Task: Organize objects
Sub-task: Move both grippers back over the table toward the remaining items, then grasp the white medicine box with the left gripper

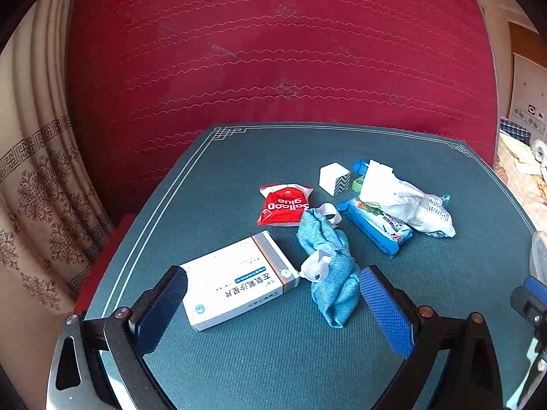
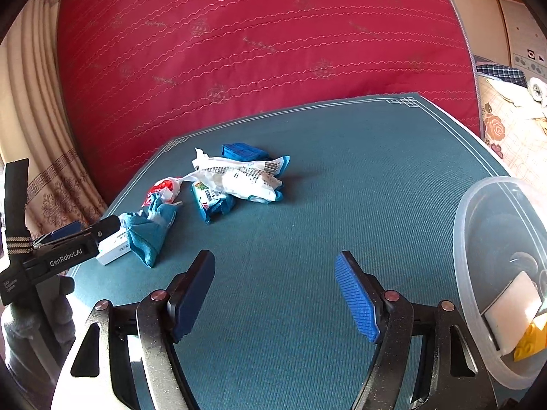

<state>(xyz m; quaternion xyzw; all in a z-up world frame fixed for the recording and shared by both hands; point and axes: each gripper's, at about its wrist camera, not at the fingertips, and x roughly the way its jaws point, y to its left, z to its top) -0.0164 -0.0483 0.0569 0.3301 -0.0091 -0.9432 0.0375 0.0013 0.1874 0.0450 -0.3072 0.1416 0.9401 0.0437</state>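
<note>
A loose pile of small objects lies on my teal table mat [image 1: 239,358]. Nearest my left claw [image 1: 273,294] is a white medicine box [image 1: 236,280] with Chinese print, lying flat, its near corner between my spread fingers. Just right of it lies a crumpled blue cloth [image 1: 328,266], touching the box and reaching to my right-hand pad. Beyond these sit a red Balloon glue packet [image 1: 283,206], a small white cube [image 1: 333,177] with a zigzag side, a blue wet-wipe pack [image 1: 376,229] and a crumpled white plastic bag [image 1: 407,205] resting on it. My left claw stands wide, pressing on nothing.

My right claw [image 2: 275,294] is also wide and empty over bare mat. To its right stands a clear plastic tub [image 2: 478,212] holding a white block [image 2: 512,311] and a yellow brick [image 2: 531,341]. A red quilted cover [image 2: 256,51] rises behind the table.
</note>
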